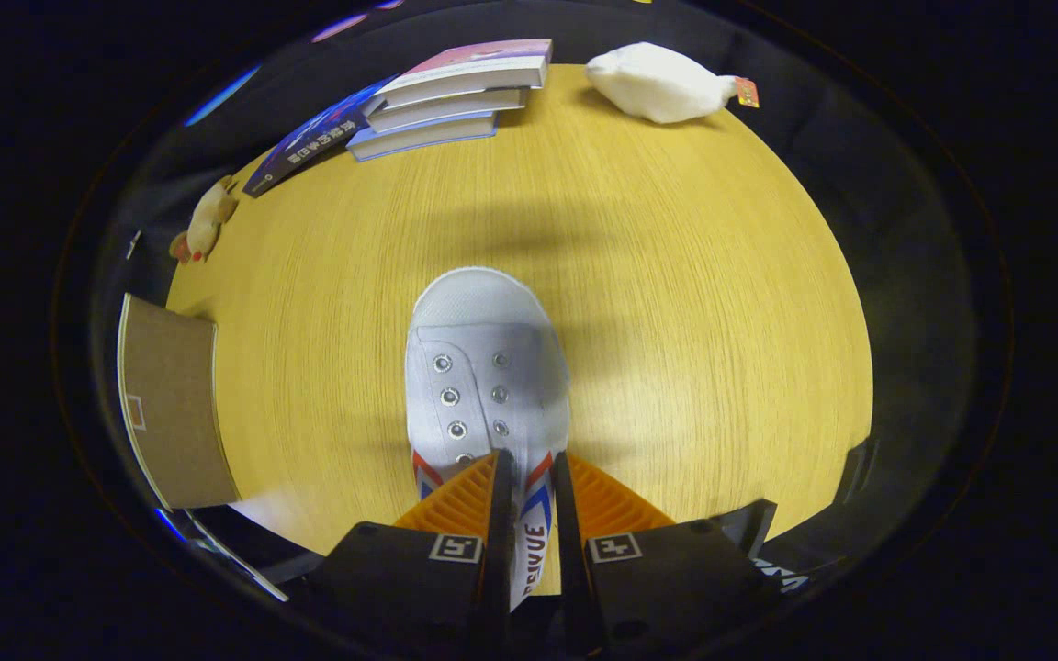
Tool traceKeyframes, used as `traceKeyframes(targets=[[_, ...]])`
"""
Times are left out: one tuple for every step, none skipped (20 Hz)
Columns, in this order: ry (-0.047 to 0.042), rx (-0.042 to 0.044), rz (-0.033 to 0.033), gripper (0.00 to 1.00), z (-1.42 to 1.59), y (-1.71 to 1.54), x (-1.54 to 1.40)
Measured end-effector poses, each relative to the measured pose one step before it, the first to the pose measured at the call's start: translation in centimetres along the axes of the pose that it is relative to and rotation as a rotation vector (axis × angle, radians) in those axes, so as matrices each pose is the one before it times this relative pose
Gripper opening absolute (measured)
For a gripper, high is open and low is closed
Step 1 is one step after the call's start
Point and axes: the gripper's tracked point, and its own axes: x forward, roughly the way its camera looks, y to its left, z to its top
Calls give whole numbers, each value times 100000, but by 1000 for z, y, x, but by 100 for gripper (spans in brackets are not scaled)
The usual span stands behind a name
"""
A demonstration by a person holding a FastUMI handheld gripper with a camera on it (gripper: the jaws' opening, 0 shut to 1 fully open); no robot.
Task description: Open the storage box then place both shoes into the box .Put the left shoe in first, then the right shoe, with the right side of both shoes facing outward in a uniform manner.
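Gripper view of the wooden desk (676,275). The gripper (529,496) had its two orange fingers (455,500) pressed in on the rear part of a white canvas shoe (483,367), one finger on each side, with the printed tongue strip showing in the narrow gap between them; the tongs were thus pinching the shoe. The shoe extended ahead of the fingers, toe pointing toward the far edge of the desk, eyelets uppermost; whether its sole rested on the desk or hung above it could not be told. A brown cardboard panel (171,404), probably part of the storage box, stood at the desk's left edge, well apart from the shoe. A stack of books (455,96) lay at the far edge, toward the far left corner, with a dark booklet (309,138) leaning out beside it. A white plush toy (662,83) lay at the far edge to the right of the books. A small toy figure (203,220) sat at the far left edge
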Motion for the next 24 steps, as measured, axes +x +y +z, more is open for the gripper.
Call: traceKeyframes(targets=[[-338,-610,308,20,74,107,-129],[-1013,-81,975,18,121,-68,-61],[-59,1089,1887,13,14,37,-278],[-981,1723,2109,13,80,22,-34],[-1070,3544,2098,12,239,101,-519],[-513,3126,2691,6,-93,331,-155],[-553,1737,2167,6,97,308,-387],[-802,934,1505,6,178,327,-627],[-1023,-111,1571,6,341,490,-712],[-2872,319,3540,6,740,1064,-1159],[-3342,803,2856,6,1203,1204,-994],[-2036,-139,745,6,1161,376,-1028],[-1364,-1035,-1602,5,855,-275,-565],[-178,-1307,-2518,5,305,-602,62],[2227,-1132,-3321,5,-499,-958,400],[4101,134,-3573,5,-1336,-963,656],[3765,918,-3481,6,-1543,-700,738],[3221,924,-505,15,-1031,-336,915],[2050,1345,-18,43,-978,-128,1093],[1751,1380,418,51,-836,-91,1036],[964,1323,-908,54,-438,-375,890],[104,2050,333,57,-118,-29,1115],[637,1759,2427,67,-65,357,749],[1130,1950,3995,70,5,600,539]])
